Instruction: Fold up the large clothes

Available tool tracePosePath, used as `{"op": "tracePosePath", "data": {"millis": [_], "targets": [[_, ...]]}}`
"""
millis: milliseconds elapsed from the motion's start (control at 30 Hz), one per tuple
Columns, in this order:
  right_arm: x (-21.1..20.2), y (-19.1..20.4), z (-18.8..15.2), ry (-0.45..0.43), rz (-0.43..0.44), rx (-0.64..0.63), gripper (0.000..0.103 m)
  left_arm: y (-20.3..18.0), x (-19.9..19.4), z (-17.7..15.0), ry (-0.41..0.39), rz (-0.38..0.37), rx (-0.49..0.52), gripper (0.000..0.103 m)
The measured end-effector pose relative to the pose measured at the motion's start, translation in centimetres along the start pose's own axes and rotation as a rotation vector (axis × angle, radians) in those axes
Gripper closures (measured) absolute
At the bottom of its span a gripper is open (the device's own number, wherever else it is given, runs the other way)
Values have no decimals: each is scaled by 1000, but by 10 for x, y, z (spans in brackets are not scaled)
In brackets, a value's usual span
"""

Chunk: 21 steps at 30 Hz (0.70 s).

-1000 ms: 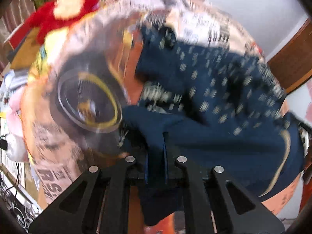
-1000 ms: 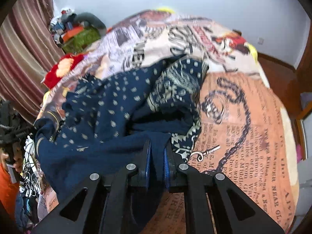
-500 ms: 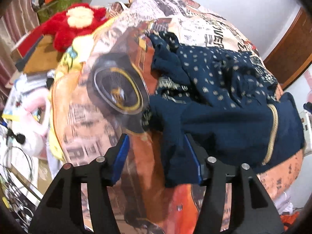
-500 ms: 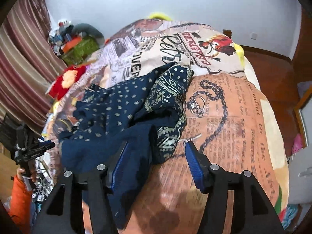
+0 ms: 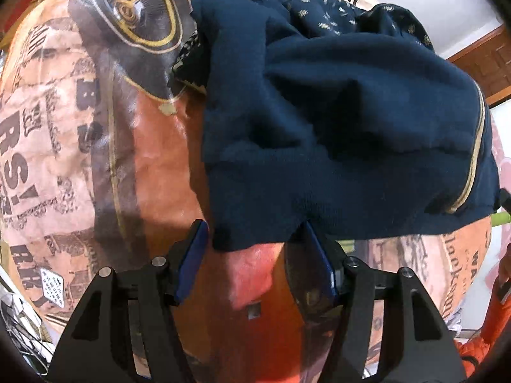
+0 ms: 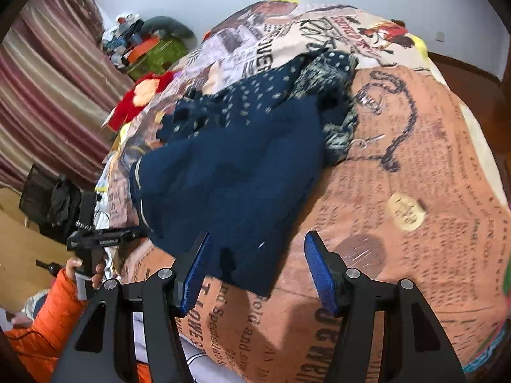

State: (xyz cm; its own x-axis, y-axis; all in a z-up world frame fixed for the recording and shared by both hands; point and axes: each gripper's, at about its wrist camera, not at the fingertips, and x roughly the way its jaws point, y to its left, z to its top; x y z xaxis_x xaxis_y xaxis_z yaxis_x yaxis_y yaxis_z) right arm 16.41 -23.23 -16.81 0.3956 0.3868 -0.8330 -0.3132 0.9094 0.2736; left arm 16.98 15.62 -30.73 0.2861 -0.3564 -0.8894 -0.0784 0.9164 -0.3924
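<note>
On the bed in front of me, a dark navy garment [image 6: 230, 172] lies in a rumpled heap over a bedspread [image 6: 415, 239] printed with newspaper lettering, a chain and coins on orange and cream. Much of the heap is plain navy cloth; farther from me it shows small pale dots and a patterned band. A thin tan stripe runs along one edge of it.

My left gripper [image 5: 255, 255] is spread wide, its blue-padded fingers [image 5: 191, 255] standing apart just at the near hem of the garment [image 5: 335, 134]. A corner of the navy cloth hangs down between the two fingers, but neither pad presses on it. Beyond the cloth, that camera shows a large round gold-ringed emblem printed on the bedspread [image 5: 64, 159].

My right gripper [image 6: 258, 268] is also spread wide and holds nothing. Its left blue pad [image 6: 194, 271] sits at the near edge of the garment, with the cloth's lowest corner lying between the fingers; the right pad is over bare bedspread.

From the right camera, my left hand [image 6: 86, 271], in an orange sleeve, shows at the lower left, gripping the handle of the other tool beside the bed. A red plush toy [image 6: 140, 95] lies at the far left edge of the bed, next to striped curtains [image 6: 48, 79].
</note>
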Motion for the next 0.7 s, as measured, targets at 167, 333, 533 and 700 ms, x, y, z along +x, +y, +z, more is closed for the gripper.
{"op": "tracePosePath", "data": {"millis": [167,333,533,700], "targets": [[5,11,-3,-3,-15,-48,77,-19,-7,6,-17,9,55,91],[2,16,-1,-23,9,-71,93,-46,-39,13,-99,-21,116,95],[-22,15,37,-125,73,-55,97,-76,-108,50,-258,-102,141,96],[-33,14,90,-230,53,-79,99,-90,-139,93,-356,-119,140,97]]}}
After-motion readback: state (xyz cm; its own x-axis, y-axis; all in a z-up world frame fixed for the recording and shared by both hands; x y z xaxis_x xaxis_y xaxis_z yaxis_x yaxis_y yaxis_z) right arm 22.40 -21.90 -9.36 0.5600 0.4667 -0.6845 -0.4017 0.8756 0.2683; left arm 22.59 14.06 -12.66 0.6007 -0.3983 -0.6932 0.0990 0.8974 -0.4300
